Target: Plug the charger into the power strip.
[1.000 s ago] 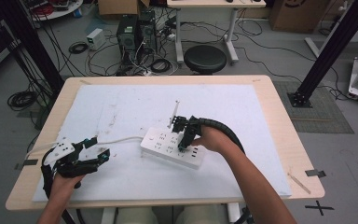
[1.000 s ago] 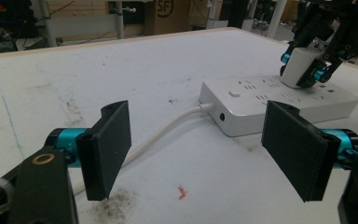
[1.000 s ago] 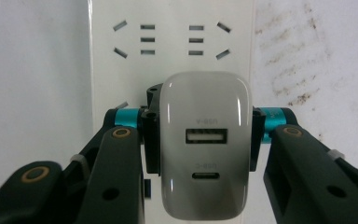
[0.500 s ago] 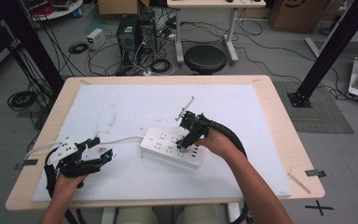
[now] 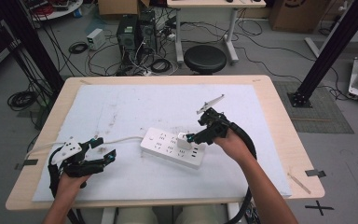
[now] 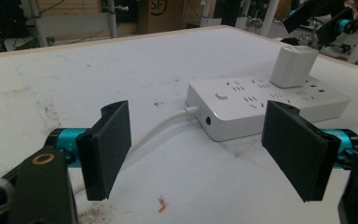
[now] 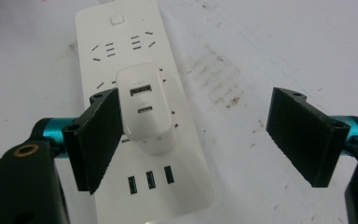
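High view: right gripper (image 5: 192,136) sits right of centre, jaws just opened wide, nothing between them now; a second ago it was closed over the charger (image 5: 183,140), half a second ago already parting, and it has since drifted right and slightly up-frame. The charger stands plugged into the power strip (image 5: 170,148) at frame centre, so I read the plug-in as done and the release as clean. Left gripper (image 5: 100,150) hovers at lower left, jaws apart and empty, unmoved since the earlier frames, near the strip's cord (image 5: 121,139). Left gripper view: both pads spread with bare mat (image 6: 121,70) between them; strip (image 6: 242,100) upper right of centre, charger (image 6: 292,65) upright on its far end, cord running down-left toward the gripper. Right gripper view: left pad (image 7: 98,135) is just beside the charger (image 7: 147,109), looks barely clear, can't confirm a gap; right pad well off over the mat. Room: open mat to the right and top of the high frame, table edge (image 5: 303,154) well apart from the strip. Retreat up-right, avoid clipping the charger.
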`<move>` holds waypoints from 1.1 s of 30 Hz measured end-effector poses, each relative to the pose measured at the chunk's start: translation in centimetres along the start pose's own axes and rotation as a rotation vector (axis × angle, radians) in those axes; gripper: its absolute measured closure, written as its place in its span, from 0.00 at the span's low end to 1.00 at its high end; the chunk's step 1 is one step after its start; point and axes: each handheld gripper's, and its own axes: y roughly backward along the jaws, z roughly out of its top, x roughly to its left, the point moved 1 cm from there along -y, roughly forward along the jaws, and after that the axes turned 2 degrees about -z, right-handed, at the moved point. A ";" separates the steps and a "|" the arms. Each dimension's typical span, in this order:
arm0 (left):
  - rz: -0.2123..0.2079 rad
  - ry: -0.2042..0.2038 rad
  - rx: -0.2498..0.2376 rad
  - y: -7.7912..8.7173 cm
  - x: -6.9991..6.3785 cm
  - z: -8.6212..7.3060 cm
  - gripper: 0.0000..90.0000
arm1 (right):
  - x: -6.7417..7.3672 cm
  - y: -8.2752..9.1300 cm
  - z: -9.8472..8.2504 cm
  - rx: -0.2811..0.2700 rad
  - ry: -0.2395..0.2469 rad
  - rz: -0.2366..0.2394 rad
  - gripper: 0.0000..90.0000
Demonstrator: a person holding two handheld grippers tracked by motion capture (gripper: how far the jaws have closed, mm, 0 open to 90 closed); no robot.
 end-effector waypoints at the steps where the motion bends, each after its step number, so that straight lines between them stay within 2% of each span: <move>1: -0.003 0.003 0.000 0.0 -0.1 0.0 0.27 | -0.1 0.3 -0.2 -0.005 -0.008 -0.001 0.21; 6: -0.007 0.002 0.000 -0.2 -0.2 0.1 0.27 | -0.7 1.7 -1.9 -0.038 -0.015 -0.011 0.21; 15: -0.016 -0.002 -0.012 -0.6 -0.7 0.4 0.27 | -1.2 4.5 -4.4 -0.050 -0.043 -0.092 0.21; 20: -0.025 -0.015 -0.011 -0.7 -1.1 0.6 0.27 | -1.4 6.1 -6.0 -0.091 -0.077 -0.117 0.21; 23: -0.024 -0.015 -0.013 -0.7 -1.1 0.7 0.27 | -1.2 6.7 -6.9 -0.112 -0.075 -0.123 0.21; 27: -0.022 -0.016 -0.012 -0.6 -1.0 0.7 0.27 | -1.2 7.1 -7.8 -0.131 -0.074 -0.158 0.21; 33: -0.021 -0.026 -0.009 -0.6 -1.1 1.0 0.27 | -1.2 7.3 -8.6 -0.149 -0.097 -0.174 0.21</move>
